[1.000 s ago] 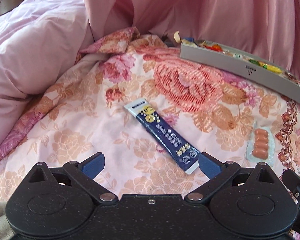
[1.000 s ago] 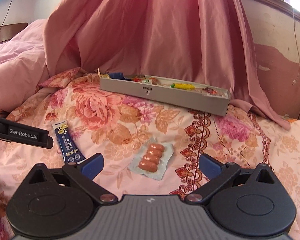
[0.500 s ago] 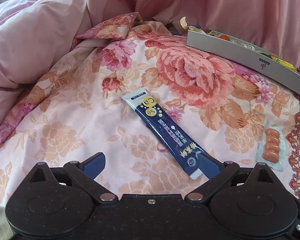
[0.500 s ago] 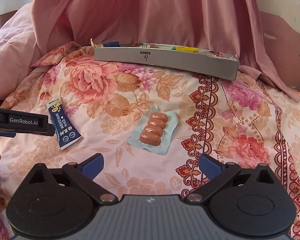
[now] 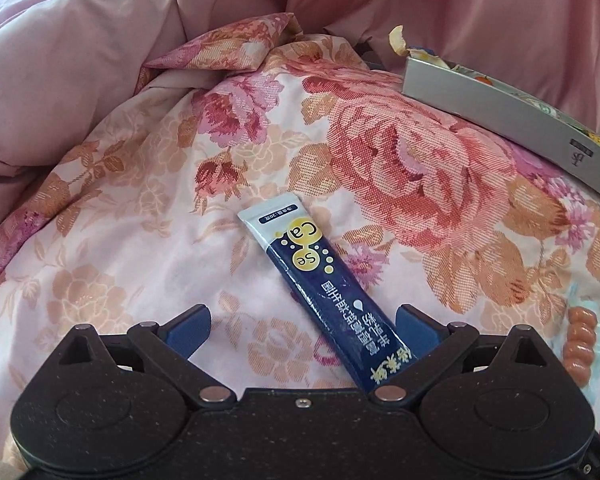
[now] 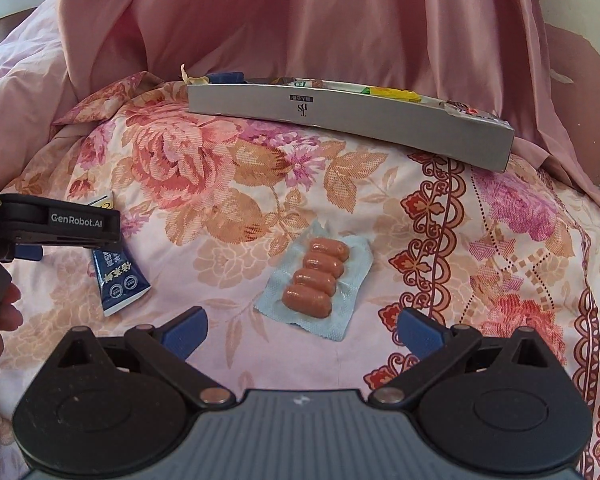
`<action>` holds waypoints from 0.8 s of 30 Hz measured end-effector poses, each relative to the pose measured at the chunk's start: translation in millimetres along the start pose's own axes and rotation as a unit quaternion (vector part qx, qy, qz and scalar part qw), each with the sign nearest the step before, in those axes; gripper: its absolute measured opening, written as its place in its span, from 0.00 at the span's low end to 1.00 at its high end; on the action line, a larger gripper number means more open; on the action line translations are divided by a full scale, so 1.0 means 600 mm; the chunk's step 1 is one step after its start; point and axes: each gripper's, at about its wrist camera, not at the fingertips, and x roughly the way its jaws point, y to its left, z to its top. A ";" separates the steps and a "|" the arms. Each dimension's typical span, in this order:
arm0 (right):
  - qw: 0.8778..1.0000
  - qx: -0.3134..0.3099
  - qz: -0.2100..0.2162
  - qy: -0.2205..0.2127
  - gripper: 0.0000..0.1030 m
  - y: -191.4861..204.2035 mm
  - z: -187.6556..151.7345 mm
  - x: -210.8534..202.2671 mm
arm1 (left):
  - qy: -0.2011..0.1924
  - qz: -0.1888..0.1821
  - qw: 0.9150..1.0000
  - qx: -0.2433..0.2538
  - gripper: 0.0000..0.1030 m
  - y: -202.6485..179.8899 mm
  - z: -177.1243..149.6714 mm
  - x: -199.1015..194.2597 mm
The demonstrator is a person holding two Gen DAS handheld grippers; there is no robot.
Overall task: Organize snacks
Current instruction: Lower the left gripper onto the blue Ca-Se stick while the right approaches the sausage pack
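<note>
Altogether one sachet (image 5: 324,292), four sausages (image 6: 315,277), one box (image 6: 352,120)

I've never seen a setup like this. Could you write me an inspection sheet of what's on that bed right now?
Surface: floral bedspread, rumpled, soft.
Job's things: dark blue sachet lying flat; sausage pack flat; long grey box behind, already holding snacks.
Clutter: nothing seen.
Tongs: left tongs open, straddling the sachet's near end; right tongs open, just short of the sausage pack, holding nothing.
Cables: thin dark cord at the right view's upper-left edge; nothing on the bed.
Surroundings: pink quilt at left, pink drape behind, peeling wall.
</note>
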 end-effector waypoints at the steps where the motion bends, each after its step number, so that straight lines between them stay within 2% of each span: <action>1: 1.000 0.000 -0.003 -0.001 1.00 -0.001 0.002 0.005 | 0.002 0.003 1.000 -0.001 0.96 -0.002 0.002 0.006; 7: 1.000 0.014 -0.019 -0.002 1.00 -0.019 0.014 0.044 | 0.001 0.025 1.000 0.007 0.96 -0.015 0.009 0.030; 10: 0.999 0.034 -0.014 0.002 1.00 -0.031 0.015 0.058 | 0.002 0.034 0.999 0.020 0.96 -0.021 0.012 0.038; 16: 0.999 0.033 0.001 0.000 1.00 -0.031 0.013 0.078 | 0.005 0.030 0.999 0.011 0.97 -0.017 0.015 0.043; 22: 0.999 0.025 0.003 -0.023 0.99 -0.022 0.013 0.090 | 0.005 0.030 0.999 0.011 0.96 -0.018 0.014 0.044; 24: 0.999 0.021 0.007 -0.023 0.94 -0.019 0.013 0.095 | 0.004 0.032 0.999 0.014 0.96 -0.019 0.013 0.043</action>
